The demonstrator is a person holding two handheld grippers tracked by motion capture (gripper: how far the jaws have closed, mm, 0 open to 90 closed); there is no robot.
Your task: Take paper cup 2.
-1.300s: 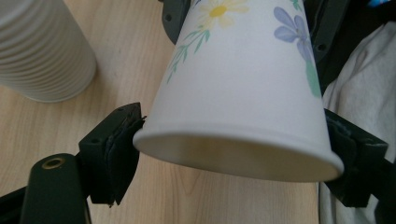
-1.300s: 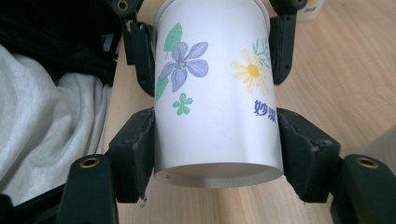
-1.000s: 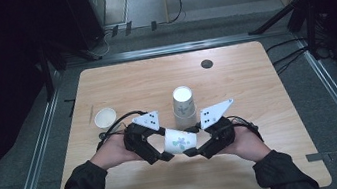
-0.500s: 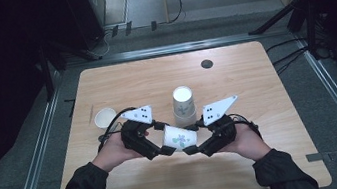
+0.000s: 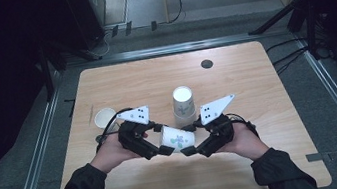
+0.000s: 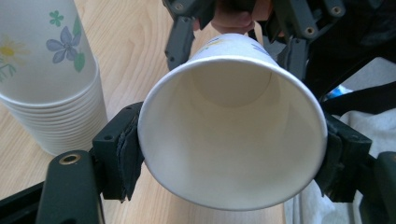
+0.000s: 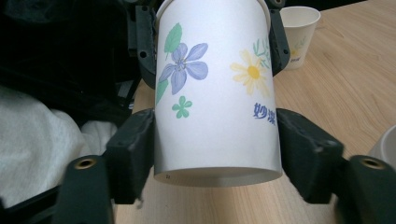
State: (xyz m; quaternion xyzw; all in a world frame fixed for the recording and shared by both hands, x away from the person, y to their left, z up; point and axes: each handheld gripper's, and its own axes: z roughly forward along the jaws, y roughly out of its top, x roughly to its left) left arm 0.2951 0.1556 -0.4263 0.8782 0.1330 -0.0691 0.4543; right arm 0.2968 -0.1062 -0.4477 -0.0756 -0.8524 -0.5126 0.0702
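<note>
While it lies on its side above the near middle of the desk [image 5: 257, 91], the paper cup [image 5: 177, 137] hangs between the two claws, with its open mouth toward the person's left and its base toward the right. The left claw [image 5: 162, 138] has just been closing, and in the left gripper view its pads press on both sides of the cup's rim, so it is grasping the cup. The right claw [image 5: 189, 141] has just been opening; in the right gripper view its jaws stand at both sides of the cup near the base, and I cannot tell if the pads are touching it. Just behind the cup stands a stack of cups [image 5: 184, 105], upside down. A single cup [image 5: 105, 119] stands upright near the desk's left edge.
</note>
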